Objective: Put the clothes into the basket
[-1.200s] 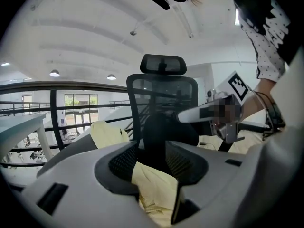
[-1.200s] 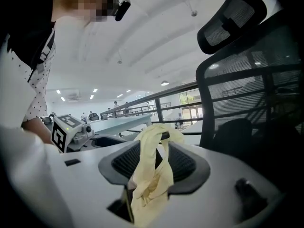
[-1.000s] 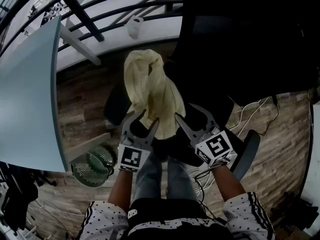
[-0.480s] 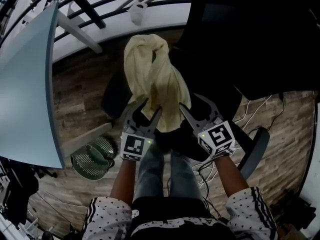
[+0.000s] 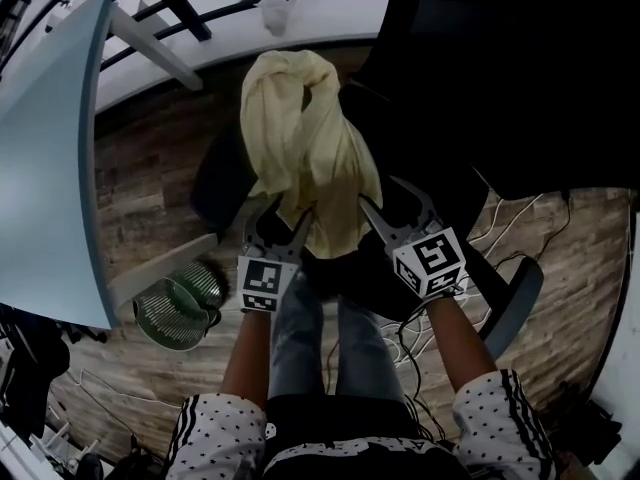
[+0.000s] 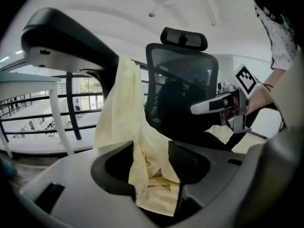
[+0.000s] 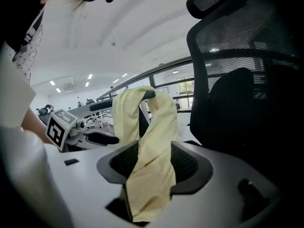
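Over the armrest [image 6: 66,37] of a black chair [image 5: 480,88] hangs the cloth [image 5: 300,138], pale yellow, bunched at the top and trailing down toward the person. One part of its lower end drops between the jaws of the left tongs [image 5: 285,215]. Another part drops between the jaws of the right tongs [image 5: 385,198]. Both pairs of jaws have just been opening and stand wide, with the fabric hanging loose in each gap rather than pinched. The two tongs sit side by side, near each other, both aimed at the chair and tilted a little downward. Left of the person's legs, a green basket [image 5: 180,313] stands on the wood floor [image 5: 150,178]. It sits partly under the edge of a pale table [image 5: 45,168], well apart from the cloth.
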A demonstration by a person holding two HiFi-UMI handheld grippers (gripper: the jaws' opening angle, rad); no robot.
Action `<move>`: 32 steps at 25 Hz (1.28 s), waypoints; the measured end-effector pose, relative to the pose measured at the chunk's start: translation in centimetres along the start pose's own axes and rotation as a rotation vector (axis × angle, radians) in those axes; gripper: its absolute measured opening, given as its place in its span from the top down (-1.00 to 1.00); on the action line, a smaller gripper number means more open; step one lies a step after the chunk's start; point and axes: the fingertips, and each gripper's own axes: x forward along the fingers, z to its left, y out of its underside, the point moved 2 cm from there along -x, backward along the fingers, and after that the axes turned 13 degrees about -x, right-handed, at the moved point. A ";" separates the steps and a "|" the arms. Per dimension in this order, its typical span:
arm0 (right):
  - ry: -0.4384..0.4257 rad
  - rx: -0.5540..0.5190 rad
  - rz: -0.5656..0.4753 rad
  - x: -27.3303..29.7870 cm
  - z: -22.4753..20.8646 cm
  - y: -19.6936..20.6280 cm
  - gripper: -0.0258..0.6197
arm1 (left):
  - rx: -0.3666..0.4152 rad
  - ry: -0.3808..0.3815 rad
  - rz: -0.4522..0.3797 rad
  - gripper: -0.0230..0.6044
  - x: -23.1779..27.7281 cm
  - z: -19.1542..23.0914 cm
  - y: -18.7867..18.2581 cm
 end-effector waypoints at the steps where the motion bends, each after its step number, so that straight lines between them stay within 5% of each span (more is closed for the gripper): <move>1: -0.005 0.000 0.008 0.3 -0.1 0.3 0.31 | -0.015 -0.015 0.007 0.23 0.0 0.3 0.5; 16: -0.043 0.009 0.149 3.8 -1.5 5.5 0.29 | -0.197 -0.168 0.120 0.16 0.7 3.8 6.0; 32: -0.071 0.027 0.290 5.6 -1.8 10.5 0.25 | -0.289 -0.197 0.298 0.12 1.8 4.4 9.9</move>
